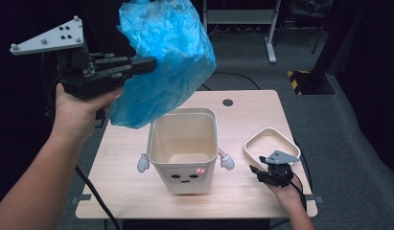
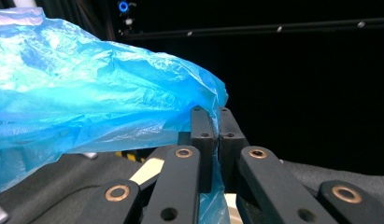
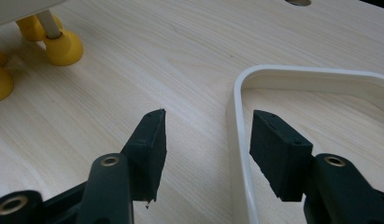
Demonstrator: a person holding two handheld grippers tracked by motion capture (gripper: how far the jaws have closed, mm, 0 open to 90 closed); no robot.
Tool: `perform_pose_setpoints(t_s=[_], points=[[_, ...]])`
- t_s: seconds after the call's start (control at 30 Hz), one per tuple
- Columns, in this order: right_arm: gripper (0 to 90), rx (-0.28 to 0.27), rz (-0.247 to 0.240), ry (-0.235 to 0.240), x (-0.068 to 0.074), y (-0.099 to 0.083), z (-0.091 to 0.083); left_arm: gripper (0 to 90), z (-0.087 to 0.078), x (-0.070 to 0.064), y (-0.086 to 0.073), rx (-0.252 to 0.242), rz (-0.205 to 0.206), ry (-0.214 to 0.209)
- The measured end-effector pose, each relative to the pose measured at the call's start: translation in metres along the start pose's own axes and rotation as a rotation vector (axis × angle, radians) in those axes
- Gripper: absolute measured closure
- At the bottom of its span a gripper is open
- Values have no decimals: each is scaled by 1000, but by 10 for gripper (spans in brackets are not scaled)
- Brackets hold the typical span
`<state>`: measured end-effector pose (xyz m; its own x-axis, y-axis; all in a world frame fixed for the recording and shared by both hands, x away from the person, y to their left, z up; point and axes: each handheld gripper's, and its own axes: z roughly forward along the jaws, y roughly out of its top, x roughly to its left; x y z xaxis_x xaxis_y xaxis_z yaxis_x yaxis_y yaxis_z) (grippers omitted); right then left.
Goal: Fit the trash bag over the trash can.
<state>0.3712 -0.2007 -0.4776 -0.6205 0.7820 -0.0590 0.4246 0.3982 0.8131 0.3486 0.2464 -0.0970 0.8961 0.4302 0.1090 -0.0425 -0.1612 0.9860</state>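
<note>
Blue plastic bag [image 1: 163,62], thin, crinkled, translucent, held up in the air above the back-left part of the surface [image 1: 122,187]. Its lower end hangs just above the rear left rim of the bin [image 1: 185,158], whether it touches the rim can't be told. Left tongs [image 1: 149,64] pinched tight on the bag's edge, jaws nearly together with film between them, clear in the left gripper view where the bag [image 2: 87,93] billows to one side of the left tongs [image 2: 216,135].

Bin: cream, tall, open top, empty inside, printed face on the front wall, small grey arms sticking out both sides, stands upright mid-surface. White frame ring [image 1: 271,143] lies flat just right of the bin, apart from it.

Right tongs [image 1: 261,172] low at the near right, jaws spread wide, holding nothing. In the right gripper view the right tongs [image 3: 206,154] straddle the near rail of the ring [image 3: 238,154], not gripping it.

Room: open surface in front of the bin and along the left side; right tongs sit near the front right edge. Surface is light wood with a cable hole [image 1: 227,102] at the back. Grey carpet floor [image 1: 357,143] around it, dark room, white desk legs [image 1: 270,33] behind.
</note>
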Motion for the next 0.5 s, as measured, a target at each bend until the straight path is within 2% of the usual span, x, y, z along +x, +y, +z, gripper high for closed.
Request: perform_pose_setpoints(t_s=[0.1, 0.3, 0.5], points=[[448, -2, 0, 0, 0, 0, 0, 881, 0, -1, -1, -2, 1, -3], [448, -2, 1, -1, 0, 0, 0, 882, 5, 2, -4, -25, -45, -19], [448, 0, -4, 0, 0, 0, 1, 883, 16, -6, 5, -37, -29, -52]])
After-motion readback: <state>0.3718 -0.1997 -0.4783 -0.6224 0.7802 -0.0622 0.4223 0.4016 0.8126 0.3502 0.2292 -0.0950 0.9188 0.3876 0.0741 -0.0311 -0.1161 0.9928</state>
